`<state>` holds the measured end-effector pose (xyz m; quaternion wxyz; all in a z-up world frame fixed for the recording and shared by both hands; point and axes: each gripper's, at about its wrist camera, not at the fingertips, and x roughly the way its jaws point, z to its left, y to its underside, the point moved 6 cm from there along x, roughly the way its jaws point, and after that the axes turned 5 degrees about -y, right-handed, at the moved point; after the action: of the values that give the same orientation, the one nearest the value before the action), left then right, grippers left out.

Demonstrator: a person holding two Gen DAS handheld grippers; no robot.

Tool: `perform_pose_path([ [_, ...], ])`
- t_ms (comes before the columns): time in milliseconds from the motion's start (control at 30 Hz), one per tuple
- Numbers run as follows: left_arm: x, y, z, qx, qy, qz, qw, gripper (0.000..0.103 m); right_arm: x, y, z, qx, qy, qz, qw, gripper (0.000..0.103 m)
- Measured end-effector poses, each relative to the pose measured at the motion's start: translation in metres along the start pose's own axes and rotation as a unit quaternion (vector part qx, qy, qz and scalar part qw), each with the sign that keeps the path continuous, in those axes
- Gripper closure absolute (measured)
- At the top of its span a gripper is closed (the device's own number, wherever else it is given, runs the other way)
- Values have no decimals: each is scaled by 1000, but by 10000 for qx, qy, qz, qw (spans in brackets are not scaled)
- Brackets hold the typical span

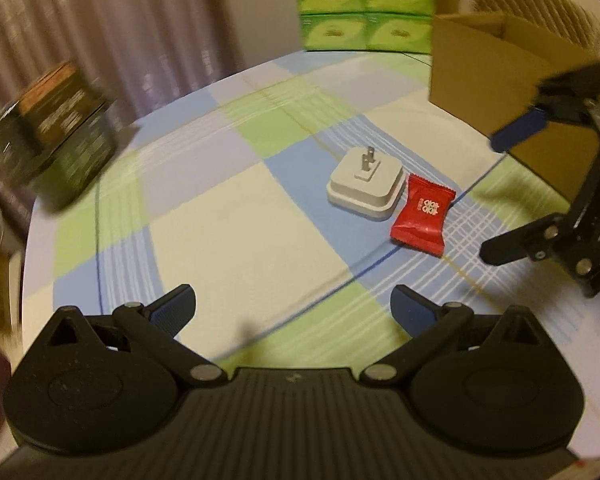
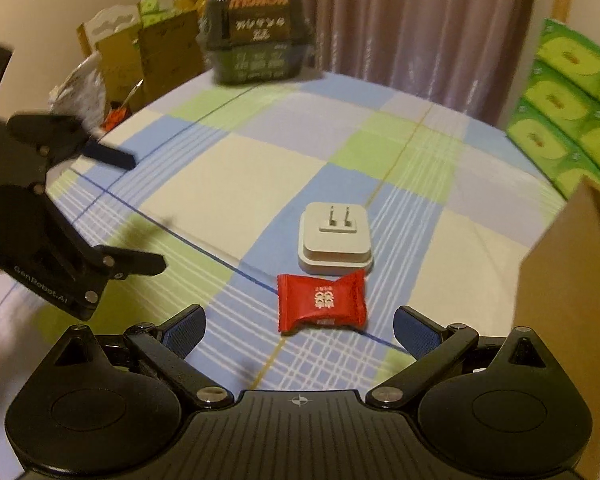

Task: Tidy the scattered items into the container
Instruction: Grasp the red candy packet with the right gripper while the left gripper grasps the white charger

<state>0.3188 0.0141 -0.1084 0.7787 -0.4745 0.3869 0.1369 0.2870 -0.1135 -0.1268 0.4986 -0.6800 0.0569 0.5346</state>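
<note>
A checked tablecloth (image 2: 228, 184) is covering the table. A cardboard box (image 1: 496, 80) is standing at its right edge. A dark tub (image 2: 256, 40) is sitting at the far side. The left gripper (image 1: 292, 312) and right gripper (image 2: 300, 332) are both hovering with jaws spread, holding nothing. A white plug (image 2: 334, 244) is lying prongs-up mid-table, a red candy (image 2: 322, 304) touching it, just ahead of the right gripper.

left hand-held gripper (image 1: 293, 308) jaws wide, empty; right hand-held gripper (image 2: 299, 326) same.
</note>
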Motion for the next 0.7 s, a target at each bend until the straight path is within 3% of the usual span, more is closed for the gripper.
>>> perform_pose_path([
  [133,16,-13,-6,572,129,-149,9982,1,18,-2,-5,-249,-102,169,9995,5],
  [333,36,-21,-12,1422,425,-340,9883,1,40,0,-7,-491,-271,399,9976,17],
  [500,43,-22,-21,2090,786,-585,9730,1,54,1,-8,-584,-283,515,9966,22],
  [700,54,-27,-29,2767,940,-724,9536,1,62,1,-13,-662,-191,623,9957,29],
])
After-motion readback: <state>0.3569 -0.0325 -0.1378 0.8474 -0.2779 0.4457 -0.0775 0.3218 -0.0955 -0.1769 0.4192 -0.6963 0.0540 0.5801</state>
